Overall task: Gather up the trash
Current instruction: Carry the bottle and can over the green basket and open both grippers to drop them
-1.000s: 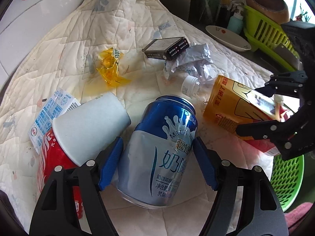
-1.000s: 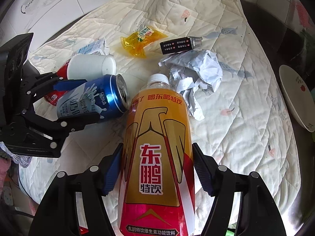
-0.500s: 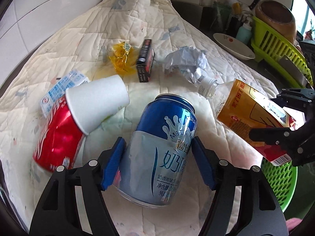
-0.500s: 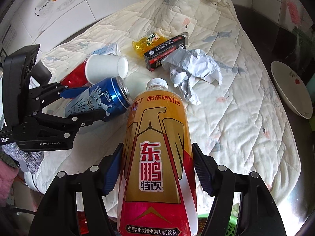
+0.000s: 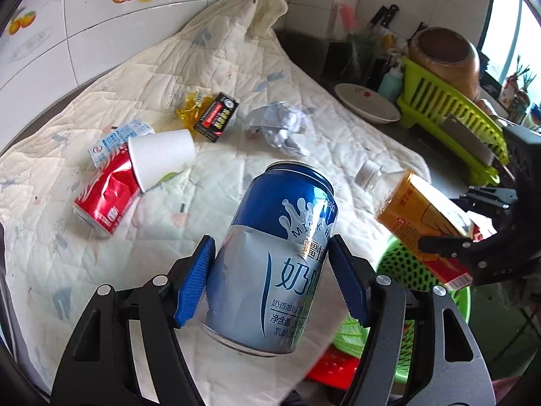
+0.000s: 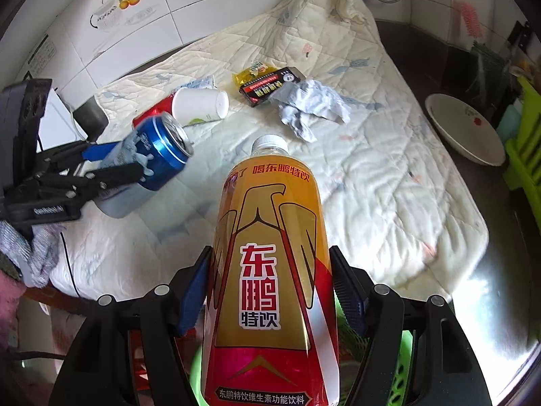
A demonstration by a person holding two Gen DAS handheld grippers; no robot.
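Observation:
My left gripper [image 5: 270,284] is shut on a blue and silver milk can [image 5: 277,257] and holds it in the air above the quilt's front edge. My right gripper [image 6: 270,291] is shut on a yellow and red drink bottle [image 6: 270,270], also lifted; it also shows in the left wrist view [image 5: 422,216]. A green mesh basket [image 5: 402,270] sits below both, off the quilt's edge. On the quilt [image 5: 219,67] lie a crushed red can [image 5: 104,199], a white paper cup [image 5: 162,159], a black box [image 5: 216,116], a yellow wrapper [image 5: 189,110], crumpled paper [image 5: 280,128] and a blue-white packet [image 5: 118,138].
A white plate [image 5: 365,101] and a lime dish rack [image 5: 449,108] with a brown pot [image 5: 443,54] stand at the right on the dark counter. Tiled wall runs behind the quilt. A red object [image 5: 334,365] lies under the basket.
Both grippers have lifted and drawn back toward the front edge with the can and bottle held. The green basket now shows beneath them. The trash on the quilt has not moved.

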